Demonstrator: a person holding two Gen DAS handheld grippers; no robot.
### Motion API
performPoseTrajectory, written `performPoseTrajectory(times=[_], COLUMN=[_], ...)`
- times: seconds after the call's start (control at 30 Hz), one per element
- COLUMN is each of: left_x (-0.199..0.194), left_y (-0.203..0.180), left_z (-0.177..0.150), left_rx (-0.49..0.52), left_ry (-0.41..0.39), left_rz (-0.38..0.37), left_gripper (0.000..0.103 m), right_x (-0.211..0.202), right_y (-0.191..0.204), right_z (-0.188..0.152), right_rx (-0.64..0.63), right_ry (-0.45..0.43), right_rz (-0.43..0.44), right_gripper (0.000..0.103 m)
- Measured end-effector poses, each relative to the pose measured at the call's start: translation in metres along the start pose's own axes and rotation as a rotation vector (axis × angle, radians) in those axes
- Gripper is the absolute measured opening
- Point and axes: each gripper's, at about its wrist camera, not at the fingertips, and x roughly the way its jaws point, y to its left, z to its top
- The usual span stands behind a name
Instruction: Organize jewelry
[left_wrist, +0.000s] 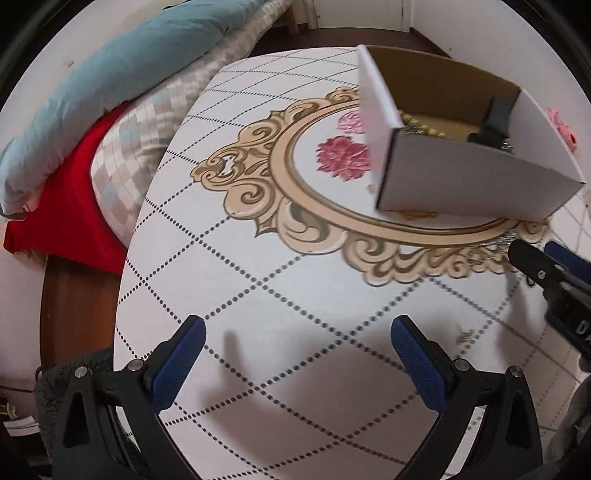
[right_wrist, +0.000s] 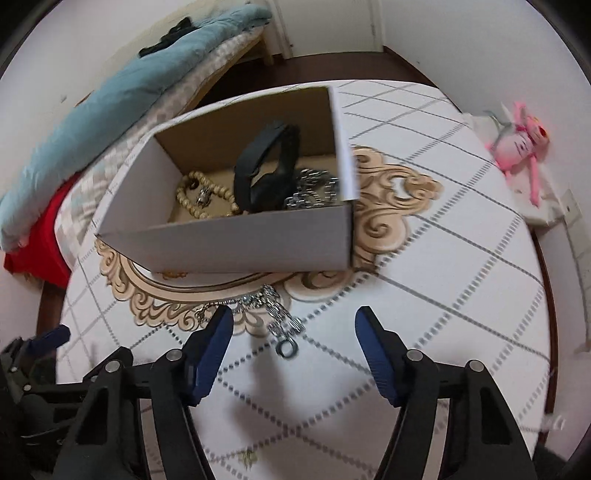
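Note:
A white cardboard box (right_wrist: 236, 243) stands on the patterned round table (right_wrist: 461, 258). It holds a beige bead necklace (right_wrist: 192, 206), a black strap band (right_wrist: 266, 177) and a silver chain (right_wrist: 314, 192). Another silver chain (right_wrist: 275, 314) lies on the table in front of the box, ending in a ring. My right gripper (right_wrist: 293, 328) is open, just above and in front of that chain. My left gripper (left_wrist: 299, 332) is open and empty over bare tabletop, with the box (left_wrist: 461, 177) ahead to its right. The right gripper shows at the left wrist view's right edge (left_wrist: 546, 266).
A bed with a blue duvet (left_wrist: 122, 74), checked blanket and red sheet (left_wrist: 62, 218) lies left of the table. A pink plush toy (right_wrist: 521, 144) sits on a white ledge to the right. A dark wood floor and white walls lie behind.

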Motion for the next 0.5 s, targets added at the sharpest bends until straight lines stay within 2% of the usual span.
performPoseTrajectory(times=[0.03,0.1,0.13,0.17,0.2,0.33,0.5], left_x=[0.001,0.002,0.003,0.003,0.003,-0.004,-0.019], left_y=[0.001,0.0,-0.001,-0.002,-0.004,-0.013,-0.031], left_z=[0.001,0.0,0.001,0.0,0.0,0.0,-0.006], left_rx=[0.001,0.006,0.009,0.011,0.012,0.028,0.064], left_ry=[0.002,0.001,0.001,0.001,0.001,-0.009,-0.041], left_rz=[0.002,0.006,0.005,0.003,-0.003,-0.042,-0.121], left_gripper=[0.102,0.102,0.102,0.102,0.102,0.102,0.102], right_x=[0.002,0.006,0.007,0.007,0.008,0.006,-0.029], right_y=[0.007,0.019,0.025,0.029,0.033,0.03,0.007], right_z=[0.0,-0.001,-0.002,-0.002,-0.002,-0.002,-0.001], right_rx=[-0.04,-0.116,-0.151,-0.165,-0.177,-0.152,-0.053], right_ry=[-0.024,-0.038,-0.05,-0.052,-0.043,-0.039,-0.094], right_rz=[-0.027,-0.09,-0.11,-0.089,-0.095,-0.063,-0.008], right_gripper=[0.064,0.054,0.041,0.01,0.004,0.004,0.004])
